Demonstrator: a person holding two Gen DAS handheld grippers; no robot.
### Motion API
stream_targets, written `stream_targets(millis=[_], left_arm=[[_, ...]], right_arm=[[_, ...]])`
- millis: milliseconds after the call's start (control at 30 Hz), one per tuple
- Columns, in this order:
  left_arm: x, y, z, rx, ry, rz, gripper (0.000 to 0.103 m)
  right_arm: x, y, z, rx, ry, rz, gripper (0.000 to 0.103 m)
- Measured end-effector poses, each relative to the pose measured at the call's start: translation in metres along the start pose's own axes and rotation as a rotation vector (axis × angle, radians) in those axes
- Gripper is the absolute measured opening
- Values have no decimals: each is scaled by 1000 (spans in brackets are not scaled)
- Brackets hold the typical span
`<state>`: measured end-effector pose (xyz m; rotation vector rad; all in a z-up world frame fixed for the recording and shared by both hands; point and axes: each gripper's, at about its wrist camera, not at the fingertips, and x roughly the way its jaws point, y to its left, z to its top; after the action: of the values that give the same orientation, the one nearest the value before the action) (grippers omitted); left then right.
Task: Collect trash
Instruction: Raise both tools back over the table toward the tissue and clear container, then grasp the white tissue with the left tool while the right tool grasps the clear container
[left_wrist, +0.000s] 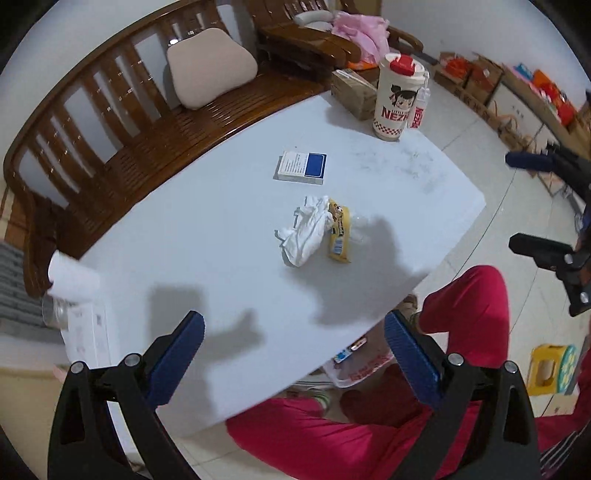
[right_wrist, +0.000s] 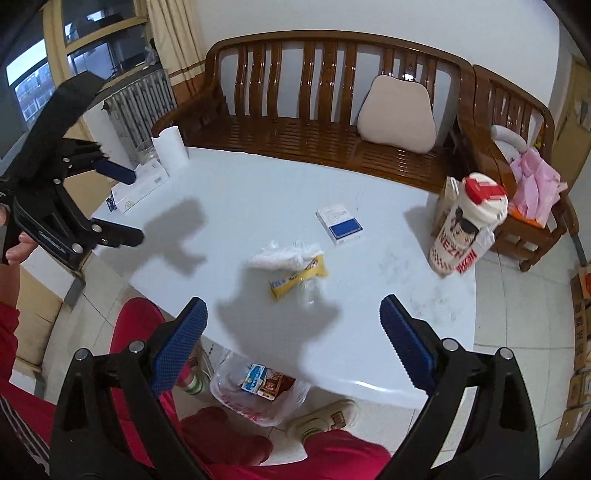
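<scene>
If the left gripper (left_wrist: 293, 334) drops down too fast, it could push the crumpled white tissue (left_wrist: 304, 230) and the yellow wrapper (left_wrist: 340, 236) across the white bench (left_wrist: 221, 229), or bump the blue and white box (left_wrist: 302, 168). From the left wrist, this gripper is wide open and holds nothing. The trash lies ahead of it, well apart, in the middle of the bench.

From the right wrist, the right gripper (right_wrist: 293, 328) is wide open and empty too. The tissue (right_wrist: 284, 254) and wrapper (right_wrist: 299, 277) sit just ahead of its tips. A plastic bag (right_wrist: 258, 398) waits on the floor below; a loose hold could drop the trash beside it.
</scene>
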<state>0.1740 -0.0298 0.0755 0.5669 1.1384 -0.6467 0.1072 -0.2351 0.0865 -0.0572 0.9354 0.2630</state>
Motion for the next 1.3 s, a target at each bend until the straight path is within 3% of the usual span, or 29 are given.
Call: stream_targets(millis=[233, 500, 833, 1133, 1300], left_arm=[[45, -4, 30, 125, 29, 32, 95], [96, 0, 47, 187, 86, 23, 95], [170, 4, 59, 240, 167, 22, 95], [202, 6, 68, 297, 214, -11, 95], [221, 3, 70, 317, 249, -29, 95]], right_arm=[[38, -12, 17, -6, 28, 2, 92], [81, -24, 24, -26, 87, -15, 92], [152, -28, 6, -69, 211, 6, 92], [206, -24, -8, -101, 313, 49, 92], [232, -21, -15, -121, 364, 58, 80]])
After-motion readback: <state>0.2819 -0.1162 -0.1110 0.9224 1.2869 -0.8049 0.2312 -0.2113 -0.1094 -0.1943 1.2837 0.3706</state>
